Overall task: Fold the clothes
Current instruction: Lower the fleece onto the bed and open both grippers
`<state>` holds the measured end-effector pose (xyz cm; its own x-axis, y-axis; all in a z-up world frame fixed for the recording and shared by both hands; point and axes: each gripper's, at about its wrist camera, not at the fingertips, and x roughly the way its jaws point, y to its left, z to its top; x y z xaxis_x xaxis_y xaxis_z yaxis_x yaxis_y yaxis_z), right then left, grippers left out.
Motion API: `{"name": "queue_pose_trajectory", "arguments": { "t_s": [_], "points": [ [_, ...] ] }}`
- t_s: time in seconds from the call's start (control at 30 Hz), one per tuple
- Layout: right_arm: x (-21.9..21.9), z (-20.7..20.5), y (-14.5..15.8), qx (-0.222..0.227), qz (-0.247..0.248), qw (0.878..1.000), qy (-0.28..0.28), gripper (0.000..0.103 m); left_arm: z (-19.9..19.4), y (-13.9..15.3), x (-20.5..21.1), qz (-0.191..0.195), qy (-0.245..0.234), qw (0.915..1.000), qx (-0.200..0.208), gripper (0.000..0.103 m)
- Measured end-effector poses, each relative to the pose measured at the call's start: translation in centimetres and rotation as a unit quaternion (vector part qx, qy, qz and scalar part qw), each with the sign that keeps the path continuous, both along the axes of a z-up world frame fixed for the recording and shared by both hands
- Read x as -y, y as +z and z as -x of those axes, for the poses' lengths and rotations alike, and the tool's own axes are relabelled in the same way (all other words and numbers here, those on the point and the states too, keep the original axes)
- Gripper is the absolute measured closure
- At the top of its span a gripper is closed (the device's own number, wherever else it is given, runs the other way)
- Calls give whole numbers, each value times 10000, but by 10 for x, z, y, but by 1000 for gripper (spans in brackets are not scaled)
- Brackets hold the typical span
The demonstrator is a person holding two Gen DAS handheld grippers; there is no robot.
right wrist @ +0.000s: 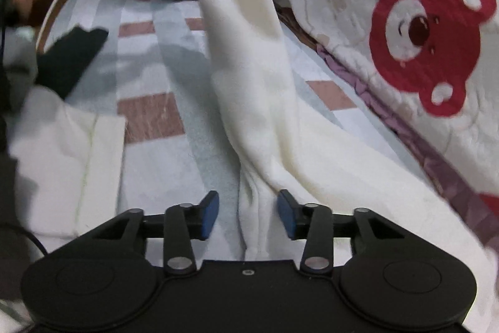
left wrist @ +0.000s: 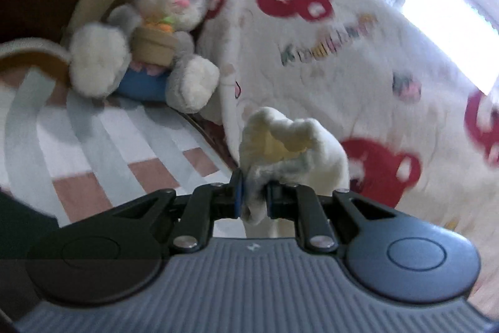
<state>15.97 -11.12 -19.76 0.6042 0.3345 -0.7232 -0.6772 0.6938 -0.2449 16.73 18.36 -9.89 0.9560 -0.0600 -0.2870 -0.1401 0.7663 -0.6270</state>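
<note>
The cream-white fleecy garment (right wrist: pixel 249 77) hangs stretched between the two tools, its long axis running from the bottom centre of the right wrist view up to the top centre, where it narrows into a bunched end. In the left wrist view, the left tongs (left wrist: pixel 254 198) are clenched on that bunched fleecy end, lifted above the bed. The right tongs (right wrist: pixel 248 214) stand released, blue pads spread, with a ridge of the same cloth lying straight between them and just ahead. So the right tongs are the nearer tool to the free lower part, and a closing there would catch the ridge along its length.

More of the garment lies flat on the pink, white and grey checked bedsheet (right wrist: pixel 149 114), spreading to the lower left and lower right.

A grey plush rabbit (left wrist: pixel 156 30) sits at upper left in the left wrist view; it holds a tan plush basket with an orange and green carrot in it. A white quilt with red bear faces (right wrist: pixel 405 36) lies to the right.
</note>
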Motion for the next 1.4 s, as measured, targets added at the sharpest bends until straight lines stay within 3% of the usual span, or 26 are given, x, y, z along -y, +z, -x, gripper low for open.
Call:
{"name": "queue_pose_trajectory", "arguments": {
  "t_s": [0.1, 0.13, 0.17, 0.3, 0.4, 0.5, 0.57, 0.67, 0.7, 0.77, 0.8, 0.83, 0.87, 0.93, 1.0, 1.07, 1.13, 1.2, 1.4],
  "points": [
    [-1, -3, -12, 160, 15, 9997, -197, 54, 0, -11, -1, -12, 329, 9993, -200, 90],
    [1, -4, -12, 111, -127, 9997, -154, 80, 1, -13, -1, -35, 433, 9988, -216, 90],
    [3, -4, -11, 62, -276, 9995, -117, 94, 3, -14, -3, -28, 538, 9983, -208, 90],
    [20, 11, 19, 107, -1059, 9943, -91, 93, 11, -14, -21, 169, 1059, 9939, -245, 90],
    [44, 29, 32, -161, -1679, 9855, -156, 93, 14, -27, -38, 479, 1548, 9828, -880, 90],
    [44, 32, 10, -594, -1390, 9885, -1, 91, 15, -44, -44, 606, 1880, 9709, -1355, 90],
    [43, 29, -3, -947, -1384, 9858, -4, 87, 15, -45, -44, 490, 1991, 9687, -1401, 93],
    [56, 23, 1, -1723, -2589, 9504, -9, 85, 13, -33, -39, 93, 2023, 9705, -1312, 92],
    [62, 21, 5, -1844, -3019, 9353, -28, 76, 11, -31, -38, 60, 1951, 9719, -1314, 92],
    [75, 15, 16, -1754, -3570, 9173, -160, 61, 6, -32, -34, 11, 1699, 9758, -1380, 79],
    [80, 7, 22, -1616, -3609, 9179, -334, 57, 2, -33, -31, -8, 1542, 9776, -1429, 76],
    [85, -3, 27, -1473, -3610, 9194, -508, 56, -2, -34, -28, -48, 1405, 9787, -1499, 65],
    [88, -17, 32, -1292, -3361, 9303, -698, 56, -6, -37, -25, -134, 1312, 9780, -1617, 60],
    [88, -50, 36, -764, -2352, 9629, -1077, 48, -14, -42, -20, -304, 1145, 9756, -1847, 55],
    [86, -86, 34, -347, -1169, 9840, -1298, 43, -15, -49, -22, -252, 1134, 9732, -1987, 46],
    [102, -119, 34, -343, -631, 9879, -1372, 43, -11, -56, -32, 149, 1157, 9735, -1969, 43],
    [123, -141, 35, -459, -663, 9835, -1617, 43, -9, -60, -38, 397, 1200, 9725, -1954, 43],
    [133, -155, 29, -637, -572, 9831, -1618, 43, -13, -63, -35, 356, 1105, 9725, -2020, 42],
    [140, -172, 13, -846, -638, 9771, -1846, 38, -29, -66, -12, -765, 741, 9617, -2525, 25]
  ]
}}
